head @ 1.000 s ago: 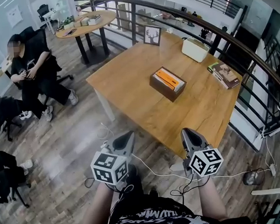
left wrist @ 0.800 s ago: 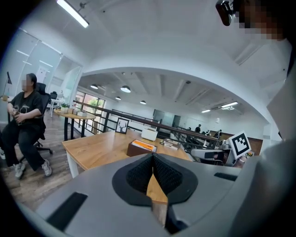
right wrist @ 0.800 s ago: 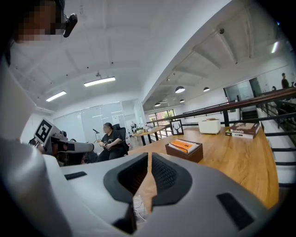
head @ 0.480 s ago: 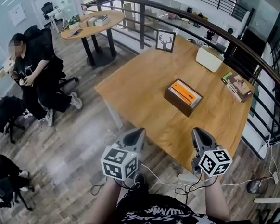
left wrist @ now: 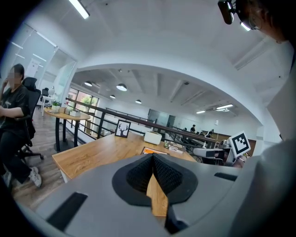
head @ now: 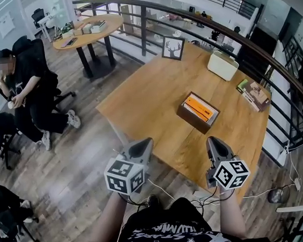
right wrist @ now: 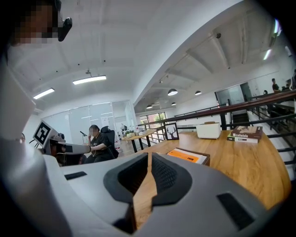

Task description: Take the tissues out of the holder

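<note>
Both the left gripper [head: 142,146] and the right gripper [head: 214,141] had jaws pressed together, empty, by the wooden table's [head: 144,100] near edge. The tissue holder [head: 198,112] sat mid-table.

Both grippers held out in front, closed and empty.

The left gripper [head: 144,142] and right gripper [head: 212,139] point forward and slightly down, roughly parallel and well apart, on the bare left forearm [head: 105,227] and right forearm [head: 233,218]. Each has a marker cube at its rear, the left cube [head: 124,176] and the right cube [head: 231,174]. In the left gripper view the ribbed fingers [left wrist: 138,173] meet at their tips; in the right gripper view the fingers [right wrist: 165,172] touch likewise.
</note>
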Demonstrator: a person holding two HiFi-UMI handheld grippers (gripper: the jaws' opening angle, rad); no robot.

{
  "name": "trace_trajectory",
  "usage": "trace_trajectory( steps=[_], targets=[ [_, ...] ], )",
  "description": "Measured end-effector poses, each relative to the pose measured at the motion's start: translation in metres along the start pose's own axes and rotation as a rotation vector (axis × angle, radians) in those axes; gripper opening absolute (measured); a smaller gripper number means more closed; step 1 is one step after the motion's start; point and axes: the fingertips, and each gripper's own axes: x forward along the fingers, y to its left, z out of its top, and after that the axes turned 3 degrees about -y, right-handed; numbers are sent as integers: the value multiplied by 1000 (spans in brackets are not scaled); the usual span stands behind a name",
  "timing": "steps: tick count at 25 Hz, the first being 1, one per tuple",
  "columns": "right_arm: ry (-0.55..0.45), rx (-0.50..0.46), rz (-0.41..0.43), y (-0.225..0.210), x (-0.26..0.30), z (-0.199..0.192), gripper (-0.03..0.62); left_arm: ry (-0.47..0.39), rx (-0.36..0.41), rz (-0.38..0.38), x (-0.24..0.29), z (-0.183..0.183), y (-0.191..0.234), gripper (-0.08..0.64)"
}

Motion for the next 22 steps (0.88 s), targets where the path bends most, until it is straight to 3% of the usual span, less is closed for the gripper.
trace_trajectory(
  steps=[12, 22],
  targets=[
    [16, 16, -46, -45, 28, 9, 34, 37, -12, -28, 47, -1, 18, 14],
    [66, 36, 31, -88, 80, 22, 33, 64, 7, -33, 120, 21, 25, 14]
  ],
)
